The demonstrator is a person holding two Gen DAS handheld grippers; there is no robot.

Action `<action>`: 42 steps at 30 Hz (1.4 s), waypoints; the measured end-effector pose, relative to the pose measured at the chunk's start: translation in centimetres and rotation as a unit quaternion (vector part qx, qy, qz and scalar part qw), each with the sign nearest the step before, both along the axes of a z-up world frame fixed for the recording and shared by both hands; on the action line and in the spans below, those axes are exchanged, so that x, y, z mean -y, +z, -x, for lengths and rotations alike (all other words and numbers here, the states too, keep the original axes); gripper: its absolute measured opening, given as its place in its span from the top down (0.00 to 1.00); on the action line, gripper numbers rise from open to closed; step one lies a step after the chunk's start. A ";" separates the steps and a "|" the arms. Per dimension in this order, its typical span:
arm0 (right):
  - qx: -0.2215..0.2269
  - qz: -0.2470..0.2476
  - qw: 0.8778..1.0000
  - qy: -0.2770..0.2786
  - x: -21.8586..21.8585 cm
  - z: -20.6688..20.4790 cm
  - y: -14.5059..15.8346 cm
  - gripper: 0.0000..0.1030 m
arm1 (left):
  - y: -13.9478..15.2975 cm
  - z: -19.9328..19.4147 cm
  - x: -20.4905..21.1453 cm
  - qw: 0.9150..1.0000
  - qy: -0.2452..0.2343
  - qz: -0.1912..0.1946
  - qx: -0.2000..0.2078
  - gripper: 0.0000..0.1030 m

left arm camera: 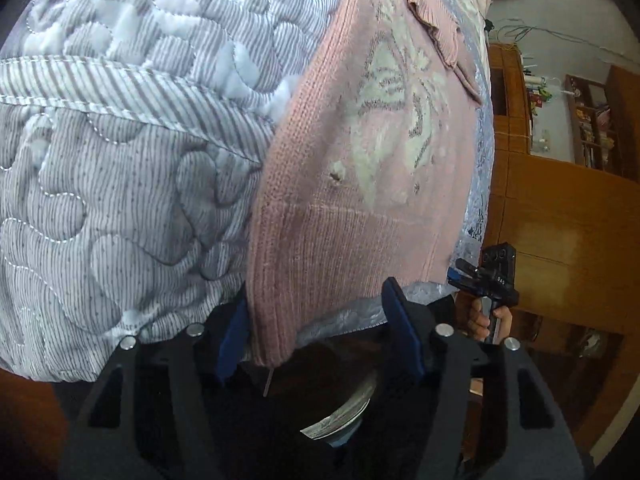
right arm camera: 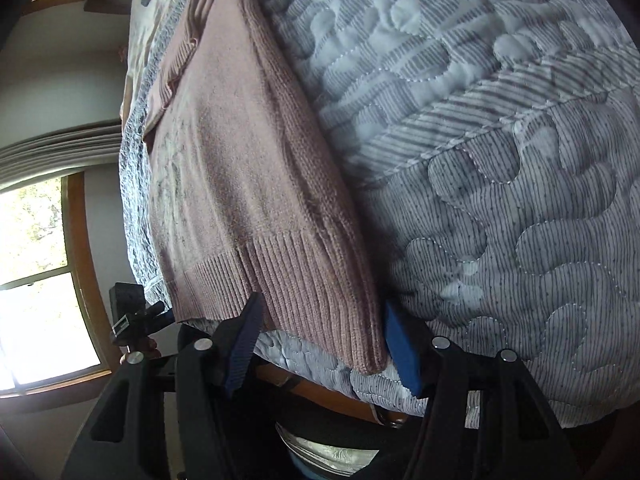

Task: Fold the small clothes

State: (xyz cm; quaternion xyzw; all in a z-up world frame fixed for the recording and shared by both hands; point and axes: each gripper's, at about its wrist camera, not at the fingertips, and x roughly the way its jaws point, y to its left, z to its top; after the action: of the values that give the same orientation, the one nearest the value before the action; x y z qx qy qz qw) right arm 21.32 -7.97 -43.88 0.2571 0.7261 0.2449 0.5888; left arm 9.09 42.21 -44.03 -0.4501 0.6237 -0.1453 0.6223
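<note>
- Quilted bedding [left arm camera: 120, 152] in grey-and-white stripes covers a bed and fills most of both views; wooden cabinets [left arm camera: 560, 208] and shelves stand beyond it in the left wrist view, and a window [right arm camera: 36, 280] with a curtain [right arm camera: 52, 148] shows in the right wrist view
- pink knit sweater [left arm camera: 360, 208] lies flat on the quilt near the bed's edge, its white and grey pattern facing up; a sleeve [left arm camera: 432, 12] is folded across the far part
- left tongs [left arm camera: 316, 336] are spread wide, blue pads either side of one bottom corner of the sweater; one pad sits right beside the knit edge, the other stands apart from it; whether any pad touches the cloth I cannot tell
- right tongs [right arm camera: 324, 336] are also wide, straddling the ribbed hem [right arm camera: 312, 292] at the other bottom corner, with clear gaps between pads and fabric
- a hand [left arm camera: 488, 320] shows on the other tool's handle in the left wrist view
- small white lettering on that tool's black camera mount is too blurred to read; no other writing is legible
</note>
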 end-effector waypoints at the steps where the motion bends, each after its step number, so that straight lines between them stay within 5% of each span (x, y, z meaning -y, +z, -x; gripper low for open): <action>1: -0.001 -0.001 1.000 0.000 0.4 0.2 -0.1 0.45 | -0.2 0.0 0.2 1.000 -0.003 -0.001 -0.003 0.49; 5: -0.008 -0.013 1.000 0.010 0.6 0.9 -0.1 0.57 | -1.1 0.7 -0.2 1.000 0.013 0.012 -0.014 0.92; 9: 0.010 -0.021 1.000 0.013 0.4 1.8 0.6 0.90 | -0.5 1.5 -0.1 0.998 0.053 0.035 -0.001 0.92; 20: 0.095 -0.125 0.986 -0.054 2.5 1.5 9.4 0.91 | 6.9 2.8 -1.5 0.973 0.174 0.110 0.104 0.93; 27: 0.122 -0.158 0.977 -0.075 2.0 -2.2 13.4 0.91 | 11.6 -0.4 -3.0 0.957 0.213 0.130 0.148 0.93; 33: 0.138 -0.154 0.975 -0.088 1.5 -7.6 15.4 0.91 | 12.8 -4.6 -6.1 0.950 0.244 0.130 0.144 0.93; 38: 0.134 -0.130 0.978 -0.095 0.7 -13.2 15.1 0.91 | 11.0 -9.4 -8.7 0.945 0.280 0.132 0.110 0.93; 42: 0.122 -0.108 0.981 -0.101 -0.3 -17.9 13.3 0.91 | 9.0 -13.8 -10.2 0.948 0.284 0.118 0.080 0.93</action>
State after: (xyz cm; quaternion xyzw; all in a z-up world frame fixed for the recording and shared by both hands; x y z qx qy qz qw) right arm 39.22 -7.68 -30.56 0.3594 0.5881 0.2907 0.6637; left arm 22.92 52.38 -35.00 -0.6661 0.3962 -0.0708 0.6280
